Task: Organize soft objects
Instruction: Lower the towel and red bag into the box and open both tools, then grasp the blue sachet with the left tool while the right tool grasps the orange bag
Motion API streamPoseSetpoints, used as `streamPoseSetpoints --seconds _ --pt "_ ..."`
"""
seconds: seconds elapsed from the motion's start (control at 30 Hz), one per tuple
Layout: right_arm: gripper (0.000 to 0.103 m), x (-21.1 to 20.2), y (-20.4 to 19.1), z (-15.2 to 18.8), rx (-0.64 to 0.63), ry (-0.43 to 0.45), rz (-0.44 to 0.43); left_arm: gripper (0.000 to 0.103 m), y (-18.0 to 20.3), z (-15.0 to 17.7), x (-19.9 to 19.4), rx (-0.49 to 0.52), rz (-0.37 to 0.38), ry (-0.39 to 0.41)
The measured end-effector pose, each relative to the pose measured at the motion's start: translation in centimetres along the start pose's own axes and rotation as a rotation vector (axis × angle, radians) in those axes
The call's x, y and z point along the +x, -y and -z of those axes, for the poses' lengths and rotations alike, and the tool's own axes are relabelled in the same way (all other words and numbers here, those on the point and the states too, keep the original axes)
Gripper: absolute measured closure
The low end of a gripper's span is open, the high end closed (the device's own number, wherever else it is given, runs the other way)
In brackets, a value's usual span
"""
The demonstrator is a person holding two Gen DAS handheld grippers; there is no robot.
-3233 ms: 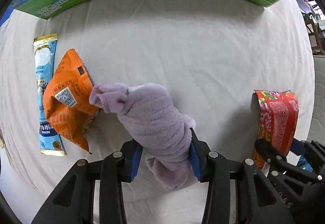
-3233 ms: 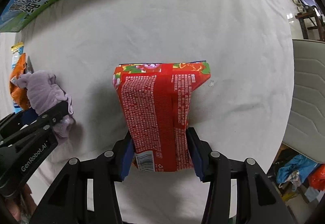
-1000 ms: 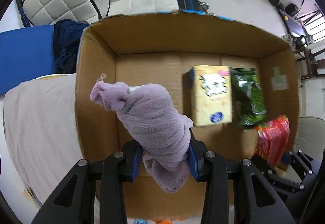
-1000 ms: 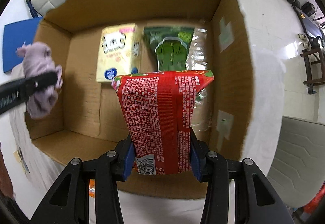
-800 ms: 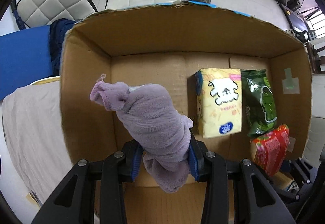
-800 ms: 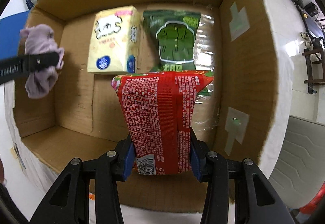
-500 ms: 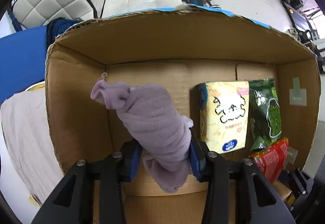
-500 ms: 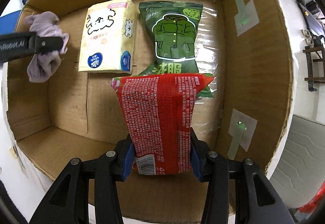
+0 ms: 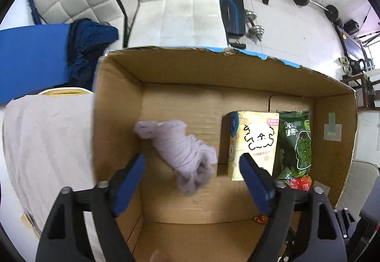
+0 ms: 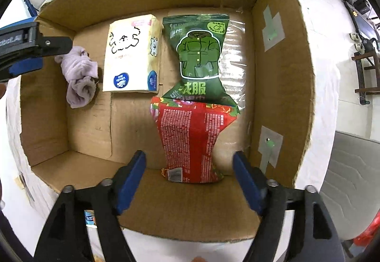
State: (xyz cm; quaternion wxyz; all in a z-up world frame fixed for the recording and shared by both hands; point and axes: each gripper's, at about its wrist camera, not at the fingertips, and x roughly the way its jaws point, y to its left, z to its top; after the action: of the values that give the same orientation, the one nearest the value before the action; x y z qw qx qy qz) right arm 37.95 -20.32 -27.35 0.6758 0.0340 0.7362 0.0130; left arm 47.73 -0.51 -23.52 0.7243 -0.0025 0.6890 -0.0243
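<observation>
The left gripper is opening, its blue pads clear of the lilac cloth bundle lying on the cardboard box floor. The right gripper is opening too, pads off the red packet, which overlaps a green packet beside the yellow tissue pack.

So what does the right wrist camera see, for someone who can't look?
A red snack bag lies in a cardboard box, loose between the opening jaws of the right gripper. Beyond it sit a green bag, a yellow tissue pack and a purple cloth.
</observation>
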Motion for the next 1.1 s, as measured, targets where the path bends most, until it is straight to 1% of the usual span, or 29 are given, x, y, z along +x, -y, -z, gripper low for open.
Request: streamPoseSetpoints --seconds 0.03,0.07,0.1,0.13,0.2,0.3,0.43,0.57,0.7,0.87,0.93,1.0,1.07,1.1 --pt "0.009 -0.4 -0.1 0.2 0.001 0.004 0.001 0.006 0.0 0.5 -0.5 -0.002 -0.021 0.015" --pt "0.006 -0.7 -0.2 0.4 0.002 0.010 -0.002 0.004 -0.1 1.0 -1.2 0.001 -0.036 0.038" --pt "0.002 -1.1 -0.1 0.7 0.006 0.019 -0.004 0.004 -0.2 1.2 -1.6 0.003 -0.033 0.052" --pt "0.001 -1.3 -0.2 1.0 0.009 0.028 0.000 0.004 -0.3 1.9 -2.2 -0.001 -0.028 0.070" --pt "0.000 -1.9 -0.3 1.6 0.010 0.052 0.014 0.004 -0.8 2.9 -2.9 -0.007 -0.006 0.088" --pt "0.000 -2.7 -0.5 2.0 0.013 0.083 0.034 0.004 -0.8 5.5 -4.4 -0.014 -0.002 0.110" --pt "0.000 -4.0 -0.7 2.9 0.016 0.123 0.045 0.004 -0.4 8.5 -6.8 0.008 -0.035 0.176" --pt "0.000 -6.3 -0.7 4.5 0.013 0.178 0.059 0.004 0.4 11.6 -9.4 0.026 -0.043 0.228" --pt "0.000 -8.1 -0.7 6.2 0.007 0.231 0.059 0.004 1.2 13.7 -11.7 0.049 -0.043 0.276" --pt "0.000 -10.8 -0.9 8.9 -0.003 0.288 0.035 0.004 0.8 15.9 -14.0 0.048 -0.029 0.315" --pt "0.000 -11.4 -1.3 10.0 -0.014 0.293 0.018 0.004 0.0 17.2 -14.7 0.037 -0.037 0.335" --pt "0.000 -11.3 -2.0 11.4 -0.036 0.281 -0.003 0.004 -1.0 18.6 -14.7 0.025 -0.066 0.337" --pt "0.000 -10.6 -2.8 12.9 -0.061 0.250 -0.026 0.004 -2.5 20.4 -13.9 -0.002 -0.104 0.325" --pt "0.000 -9.7 -3.4 13.7 -0.074 0.217 -0.049 0.004 -3.2 21.3 -13.1 -0.020 -0.122 0.306"
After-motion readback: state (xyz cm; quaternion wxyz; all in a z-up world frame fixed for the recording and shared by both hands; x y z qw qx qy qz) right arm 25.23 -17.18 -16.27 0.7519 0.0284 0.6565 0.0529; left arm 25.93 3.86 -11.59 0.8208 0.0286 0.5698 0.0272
